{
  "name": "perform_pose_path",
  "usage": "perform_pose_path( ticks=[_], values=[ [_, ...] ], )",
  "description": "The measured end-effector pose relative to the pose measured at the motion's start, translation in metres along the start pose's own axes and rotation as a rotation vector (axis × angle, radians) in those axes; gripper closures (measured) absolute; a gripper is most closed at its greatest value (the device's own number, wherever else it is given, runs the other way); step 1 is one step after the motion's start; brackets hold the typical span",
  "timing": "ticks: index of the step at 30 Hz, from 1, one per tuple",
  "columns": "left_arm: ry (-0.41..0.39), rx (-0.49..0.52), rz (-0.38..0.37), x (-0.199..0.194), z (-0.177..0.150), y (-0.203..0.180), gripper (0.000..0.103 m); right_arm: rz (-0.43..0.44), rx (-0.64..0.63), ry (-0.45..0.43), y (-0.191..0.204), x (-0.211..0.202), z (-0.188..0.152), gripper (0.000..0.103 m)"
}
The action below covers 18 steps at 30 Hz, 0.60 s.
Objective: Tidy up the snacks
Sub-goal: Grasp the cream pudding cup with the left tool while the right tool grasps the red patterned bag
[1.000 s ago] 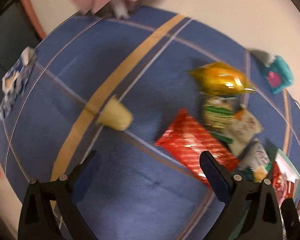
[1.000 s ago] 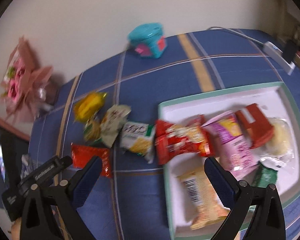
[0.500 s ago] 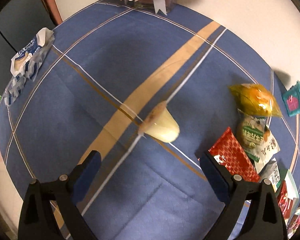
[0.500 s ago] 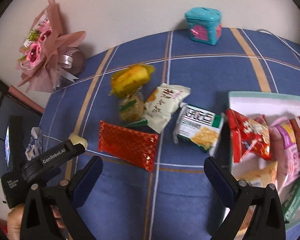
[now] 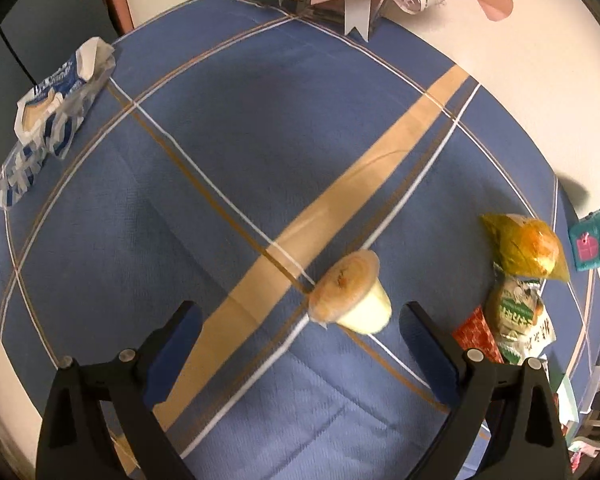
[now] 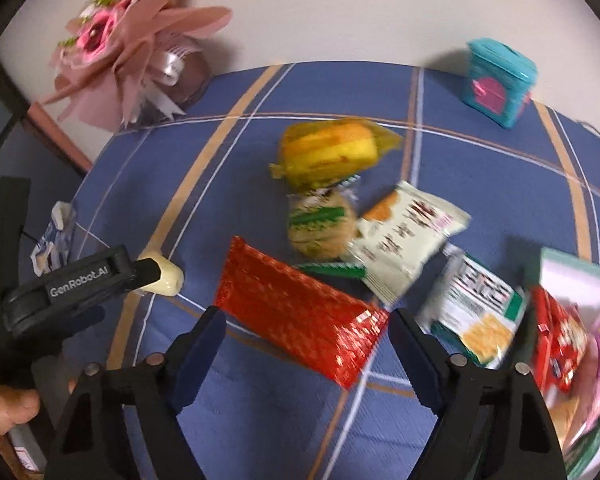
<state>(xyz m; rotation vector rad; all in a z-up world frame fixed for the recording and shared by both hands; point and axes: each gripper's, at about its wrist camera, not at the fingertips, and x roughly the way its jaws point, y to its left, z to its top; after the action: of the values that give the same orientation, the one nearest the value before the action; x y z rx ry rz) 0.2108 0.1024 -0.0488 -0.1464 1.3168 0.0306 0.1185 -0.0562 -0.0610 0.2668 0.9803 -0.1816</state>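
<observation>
The tray (image 6: pixel 572 268) is loaded with snack packets; beside it, the right gripper (image 6: pixel 304 340) – jaws closing – straddles the red packet (image 6: pixel 300 312), ungripped; the left gripper (image 5: pixel 300 336) is held wide – empty.

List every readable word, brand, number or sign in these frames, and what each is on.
"GenRobot.AI": on the left gripper, seen from the right wrist view.
Cream snack packet: large characters, too blurred to read.
Green-and-white cracker packet: print blurred.
Blue-and-white wrapper: lettering unreadable.

Six snack packets are counted on the cloth (image 6: pixel 260 128): one red (image 6: pixel 300 312), one yellow (image 6: pixel 332 152), two white (image 6: pixel 408 236), one round biscuit pack (image 6: pixel 320 224), one blue (image 5: pixel 52 112). One pudding cup (image 5: pixel 352 296), one teal box (image 6: pixel 498 80).
</observation>
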Motion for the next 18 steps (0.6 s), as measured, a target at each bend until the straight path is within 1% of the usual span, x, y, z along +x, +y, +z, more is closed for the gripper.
perform_pose_path(
  ticks=[4, 8, 12, 15, 18],
  values=[
    [-0.014, 0.050, 0.003, 0.002, 0.008, -0.008, 0.004, 0.013, -0.023, 0.014, 0.006, 0.018, 0.007, 0.019],
    [-0.018, 0.095, -0.010, 0.003, 0.011, -0.014, 0.004, 0.034, -0.029, 0.022, 0.008, 0.032, 0.009, 0.020],
    [-0.002, 0.107, -0.034, 0.005, 0.010, -0.016, 0.004, 0.042, 0.000, 0.068, 0.004, 0.044, 0.008, 0.020],
    [0.008, 0.118, -0.041, 0.008, 0.011, -0.020, 0.004, 0.058, 0.001, 0.093, 0.004, 0.043, 0.006, 0.020],
    [0.017, 0.129, -0.050, 0.009, 0.010, -0.022, 0.004, 0.113, 0.037, 0.153, -0.001, 0.040, 0.001, 0.020]
  ],
)
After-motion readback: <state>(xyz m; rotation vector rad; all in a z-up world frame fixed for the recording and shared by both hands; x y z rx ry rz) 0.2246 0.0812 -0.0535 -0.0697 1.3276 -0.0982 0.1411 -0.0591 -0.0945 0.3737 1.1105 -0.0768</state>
